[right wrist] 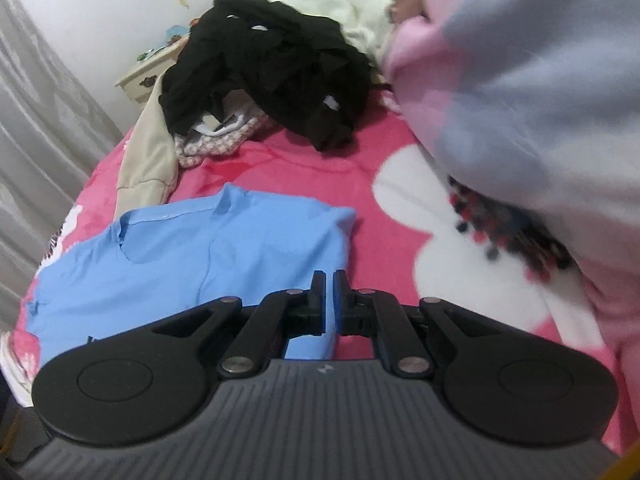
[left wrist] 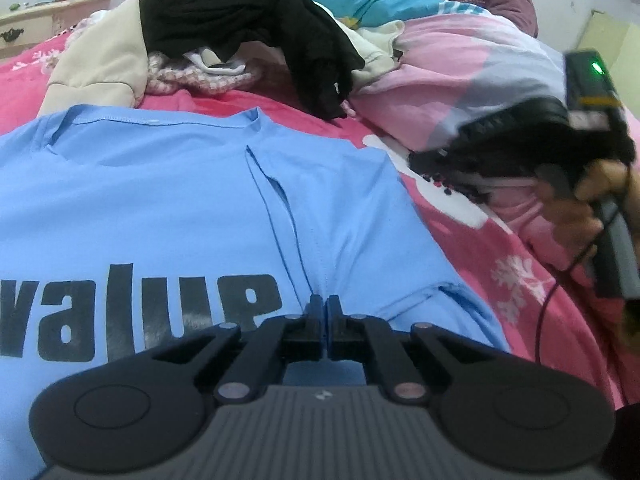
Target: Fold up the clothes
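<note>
Left view only: we note black lettering [left wrist: 132,316] on the blue shirt [left wrist: 168,200], spread on the pink bed [left wrist: 480,248]. Left claw [left wrist: 325,306] pinches a shirt fold; right claw [right wrist: 329,280] grips its edge.

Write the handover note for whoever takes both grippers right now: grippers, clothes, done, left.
Left gripper: shut, pinching a ridge of the light blue T-shirt.
Right gripper: shut; blue cloth shows between its fingers, so it seems to hold the shirt's edge.
T-shirt lies spread on the pink blanket, partly folded, creased.
Unfolded pile behind it: black garment, beige garment, checked knit.
Left: finish the T-shirt, then the pile.
</note>
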Demonstrator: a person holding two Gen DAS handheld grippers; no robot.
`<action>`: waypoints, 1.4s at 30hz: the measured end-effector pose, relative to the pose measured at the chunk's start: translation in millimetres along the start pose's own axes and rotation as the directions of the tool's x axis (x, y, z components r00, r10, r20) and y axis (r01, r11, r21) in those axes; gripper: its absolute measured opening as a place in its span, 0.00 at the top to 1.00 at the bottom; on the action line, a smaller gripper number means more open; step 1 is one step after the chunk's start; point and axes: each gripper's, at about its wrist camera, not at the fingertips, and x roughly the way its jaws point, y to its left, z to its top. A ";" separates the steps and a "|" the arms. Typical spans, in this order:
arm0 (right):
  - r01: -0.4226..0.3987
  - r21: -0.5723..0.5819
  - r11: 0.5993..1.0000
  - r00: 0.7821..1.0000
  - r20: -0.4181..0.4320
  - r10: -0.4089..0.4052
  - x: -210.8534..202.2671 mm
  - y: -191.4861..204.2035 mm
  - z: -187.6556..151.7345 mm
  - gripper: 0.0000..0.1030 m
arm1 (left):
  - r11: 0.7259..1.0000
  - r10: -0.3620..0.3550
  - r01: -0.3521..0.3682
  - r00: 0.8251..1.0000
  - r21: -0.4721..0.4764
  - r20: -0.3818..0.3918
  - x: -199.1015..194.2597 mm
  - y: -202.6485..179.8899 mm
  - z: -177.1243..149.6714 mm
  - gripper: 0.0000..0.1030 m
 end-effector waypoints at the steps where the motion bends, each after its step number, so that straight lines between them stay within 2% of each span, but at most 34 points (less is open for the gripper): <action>1: -0.004 -0.014 1.000 1.000 0.002 0.004 4.2 2.9 1.0 0.96 | 1.000 0.008 -0.008 1.000 0.010 0.008 -1.7 -0.7 -0.3 0.93; 3: -0.013 -0.042 0.999 1.000 -0.001 0.013 15.4 7.8 3.1 0.96 | 0.999 0.025 -0.026 0.999 0.030 0.029 -6.4 -1.7 -0.5 0.82; 6: -0.019 -0.070 0.997 1.000 -0.018 0.017 36.5 11.1 5.9 0.96 | 0.998 0.032 -0.035 0.997 0.046 0.070 -14.7 -1.0 -1.1 0.81; 10: 0.030 -0.011 0.999 1.000 0.009 -0.030 64.8 -6.2 7.7 0.99 | 0.996 0.038 -0.045 0.994 0.075 0.099 -18.2 -1.5 1.1 0.81; 12: 0.024 0.068 0.997 0.996 0.081 -0.029 52.1 -14.9 8.1 0.96 | 0.995 0.035 -0.046 0.992 0.090 0.119 -18.4 -1.6 3.8 0.81; 14: 0.025 0.082 0.996 0.993 0.114 -0.034 29.4 -17.5 5.9 0.95 | 0.994 0.022 -0.036 0.991 0.103 0.134 -16.1 -1.3 7.7 0.81; 17: -0.058 0.072 0.996 0.998 0.036 0.056 -9.9 -21.2 -6.0 0.93 | 0.992 0.007 -0.022 0.992 0.124 0.122 -4.5 -2.8 13.2 0.80; 19: -0.127 0.075 0.989 0.990 -0.046 0.130 -34.0 -23.9 -18.6 0.90 | 0.991 0.004 -0.019 0.994 0.133 0.110 4.7 -3.7 14.1 0.80; 21: -0.143 0.042 0.989 0.982 -0.115 0.147 -50.9 -21.1 -40.8 0.87 | 0.989 0.010 -0.025 0.995 0.149 0.103 11.7 -5.5 13.3 0.80; 25: -0.103 -0.085 0.991 0.971 -0.224 0.082 -54.7 -1.5 -86.7 0.86 | 0.984 0.021 -0.040 0.994 0.172 0.107 17.9 -7.8 10.2 0.80; 29: -0.102 -0.130 0.986 0.965 -0.254 0.067 -45.9 10.4 -110.8 0.87 | 0.978 0.030 -0.054 0.993 0.202 0.118 20.9 -11.2 8.3 0.80; 30: -0.083 -0.153 0.985 0.966 -0.257 0.041 -44.0 13.0 -113.4 0.91 | 0.976 0.033 -0.057 0.992 0.208 0.120 21.5 -12.1 8.0 0.80; 31: -0.064 -0.177 0.982 0.966 -0.259 0.016 -42.0 15.6 -116.1 0.98 | 0.975 0.036 -0.061 0.992 0.213 0.120 21.9 -12.9 7.9 0.81; 37: 0.043 -0.295 0.955 0.980 -0.173 -0.098 -60.8 30.9 -115.4 0.99 | 0.971 0.038 -0.064 0.993 0.230 0.115 25.6 -14.3 7.4 0.81; 40: 0.088 -0.297 0.951 0.975 -0.169 -0.143 -54.0 23.9 -120.6 0.97 | 0.965 0.040 -0.069 0.992 0.251 0.116 26.5 -15.1 6.2 0.80; 42: 0.085 -0.258 0.962 0.976 -0.171 -0.132 -54.8 18.1 -119.6 0.96 | 0.964 0.040 -0.069 0.992 0.257 0.117 26.1 -15.1 5.7 0.80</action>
